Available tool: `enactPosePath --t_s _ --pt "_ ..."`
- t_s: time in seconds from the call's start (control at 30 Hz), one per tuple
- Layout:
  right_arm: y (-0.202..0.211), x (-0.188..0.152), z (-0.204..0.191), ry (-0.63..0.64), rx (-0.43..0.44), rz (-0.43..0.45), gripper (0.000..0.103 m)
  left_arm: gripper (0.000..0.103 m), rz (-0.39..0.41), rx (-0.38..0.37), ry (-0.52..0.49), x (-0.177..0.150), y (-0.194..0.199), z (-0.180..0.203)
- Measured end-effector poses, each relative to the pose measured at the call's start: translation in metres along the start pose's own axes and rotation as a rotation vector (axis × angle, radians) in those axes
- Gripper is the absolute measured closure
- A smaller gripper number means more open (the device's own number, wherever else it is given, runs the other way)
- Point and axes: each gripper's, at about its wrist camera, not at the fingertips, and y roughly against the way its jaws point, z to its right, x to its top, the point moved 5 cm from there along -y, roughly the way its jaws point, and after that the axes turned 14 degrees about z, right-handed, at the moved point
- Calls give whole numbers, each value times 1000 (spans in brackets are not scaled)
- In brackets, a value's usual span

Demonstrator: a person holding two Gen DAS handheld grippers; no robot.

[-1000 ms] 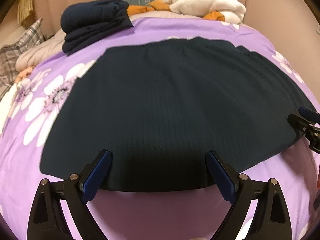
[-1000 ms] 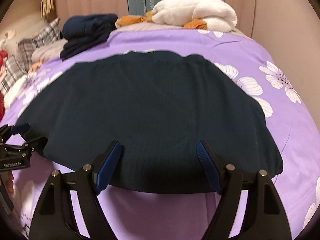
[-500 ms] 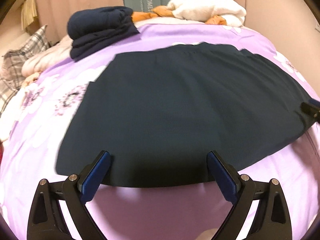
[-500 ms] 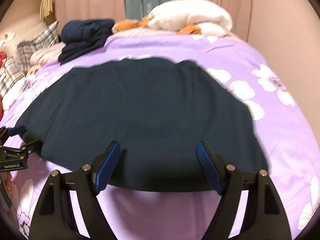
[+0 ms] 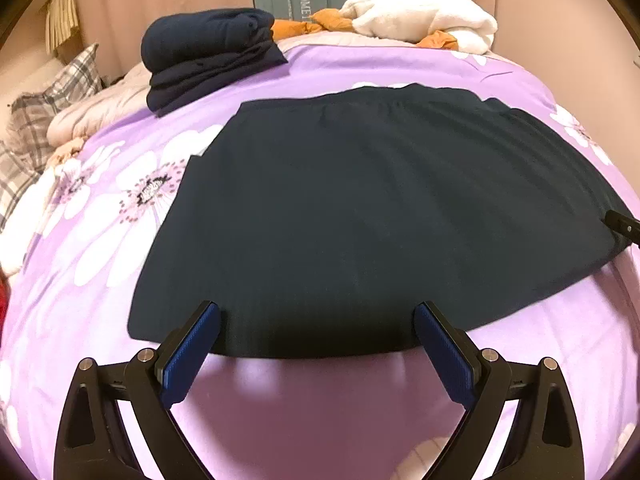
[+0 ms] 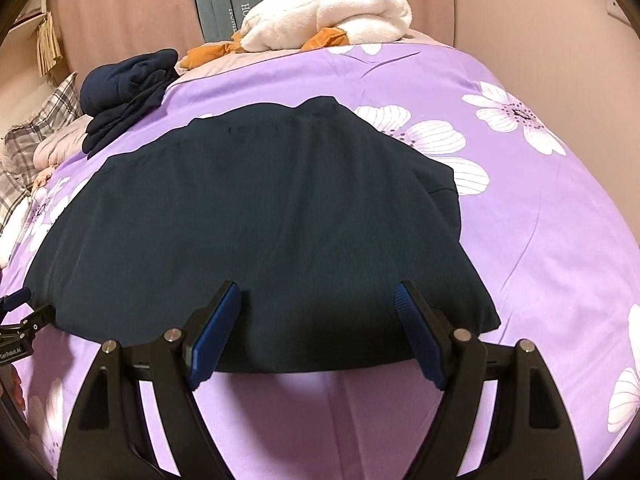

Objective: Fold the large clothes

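A large dark navy garment (image 5: 372,216) lies spread flat on the purple flowered bedspread (image 5: 100,240); it also shows in the right wrist view (image 6: 260,220). My left gripper (image 5: 316,320) is open, its blue pads just above the garment's near hem towards its left end. My right gripper (image 6: 318,304) is open over the near hem towards the right end. Neither holds cloth. The right gripper's tip (image 5: 622,222) shows at the left view's right edge; the left gripper (image 6: 24,316) shows at the right view's left edge.
A stack of folded navy clothes (image 5: 208,60) sits at the far left of the bed. A white plush toy with orange parts (image 5: 420,20) lies at the head. Plaid pillows (image 5: 44,108) are at the left. Curtains hang behind.
Both grippers have shifted sideways along the near hem and the views have turned; the garment now sits more to the right in the left view. The garment's right side now shows a fold.
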Motion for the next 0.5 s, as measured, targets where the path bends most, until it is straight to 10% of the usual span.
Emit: enactPosePath --t_s 0.5 --pt "117 55 -73 60 100 20 0 1 51 -85 107 74 121 25"
